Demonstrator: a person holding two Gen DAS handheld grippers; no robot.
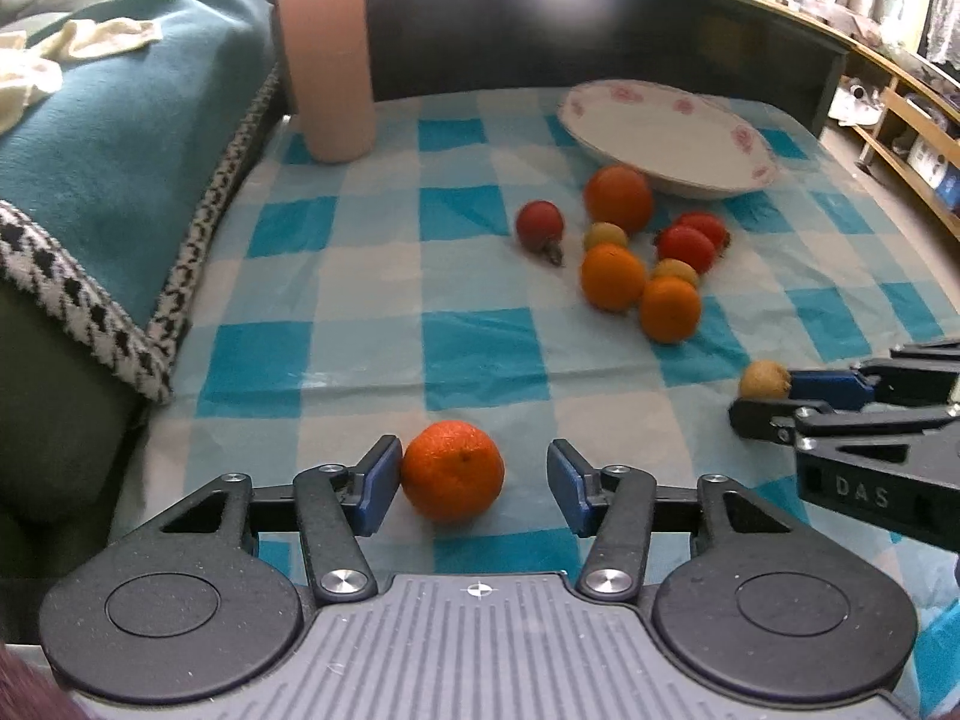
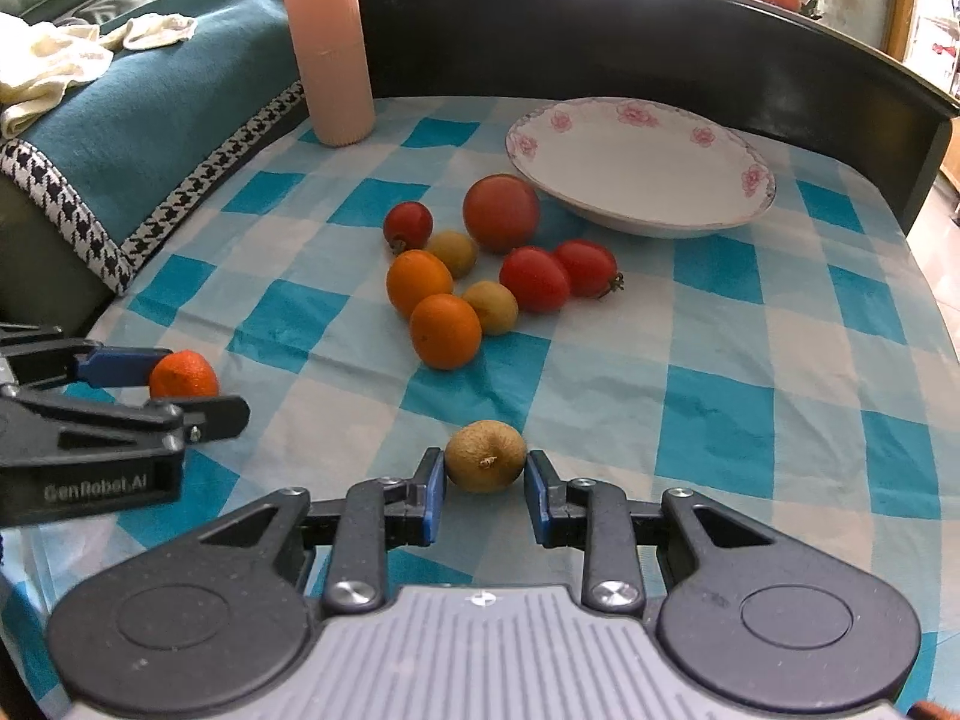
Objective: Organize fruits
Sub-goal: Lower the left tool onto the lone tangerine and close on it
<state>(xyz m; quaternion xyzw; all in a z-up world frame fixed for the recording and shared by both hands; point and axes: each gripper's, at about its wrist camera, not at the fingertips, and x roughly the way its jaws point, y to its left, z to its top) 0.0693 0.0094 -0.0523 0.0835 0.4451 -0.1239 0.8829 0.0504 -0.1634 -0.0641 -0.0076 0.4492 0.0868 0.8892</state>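
Observation:
In the left wrist view a mandarin (image 1: 453, 471) lies on the checked cloth between the fingers of my left gripper (image 1: 474, 480). It touches the left pad, with a gap to the right pad; the gripper is open. In the right wrist view my right gripper (image 2: 485, 489) has both blue pads against a small tan fruit (image 2: 485, 457) that rests on the cloth. A pile of oranges (image 2: 444, 330), red tomatoes (image 2: 534, 279) and small yellow fruits (image 2: 492, 306) lies mid-table. Behind it stands an empty white flowered plate (image 2: 636, 174).
A tall pink ribbed cylinder (image 2: 330, 42) stands at the back left of the cloth. A teal blanket with a houndstooth edge (image 2: 150, 120) runs along the left side. A dark raised rim (image 2: 600, 30) closes the far edge. The grippers sit side by side near the front.

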